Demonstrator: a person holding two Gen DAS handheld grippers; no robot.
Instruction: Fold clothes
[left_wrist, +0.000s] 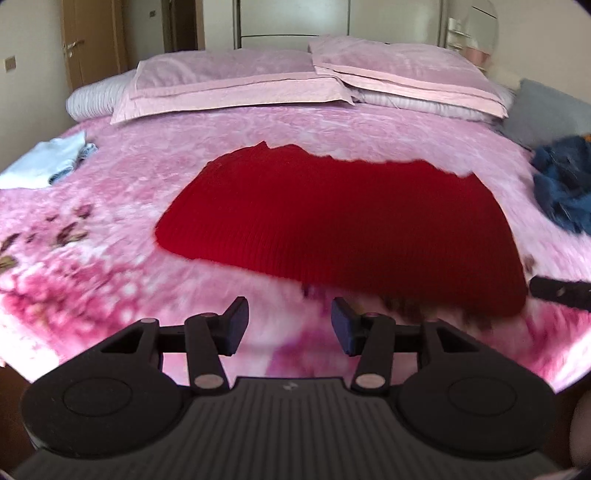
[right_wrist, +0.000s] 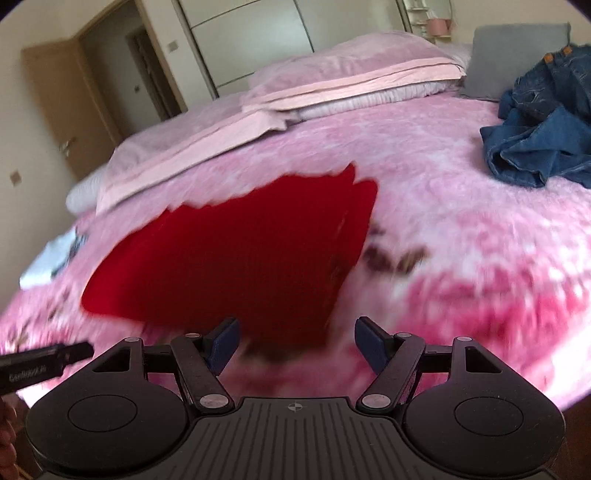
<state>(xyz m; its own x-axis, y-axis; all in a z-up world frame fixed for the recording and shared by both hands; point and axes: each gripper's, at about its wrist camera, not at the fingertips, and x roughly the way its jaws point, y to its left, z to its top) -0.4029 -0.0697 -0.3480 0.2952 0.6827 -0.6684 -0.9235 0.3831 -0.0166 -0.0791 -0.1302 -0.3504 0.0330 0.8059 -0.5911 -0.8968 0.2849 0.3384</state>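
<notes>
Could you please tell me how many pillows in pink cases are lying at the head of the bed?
2: one pink pillow on the left, the other pink pillow on the right overlapping its corner. More may be hidden beneath.

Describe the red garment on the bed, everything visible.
The red garment is a deep red ribbed knit, likely a sweater. It lies flat on the pink floral bedspread, apparently already folded into a rough rectangle, with a jagged, layered far edge. Motion blur hides finer detail. Neither hand-held gripper touches it: the left hand-held gripper and right hand-held gripper are open just short of its near edge.
</notes>
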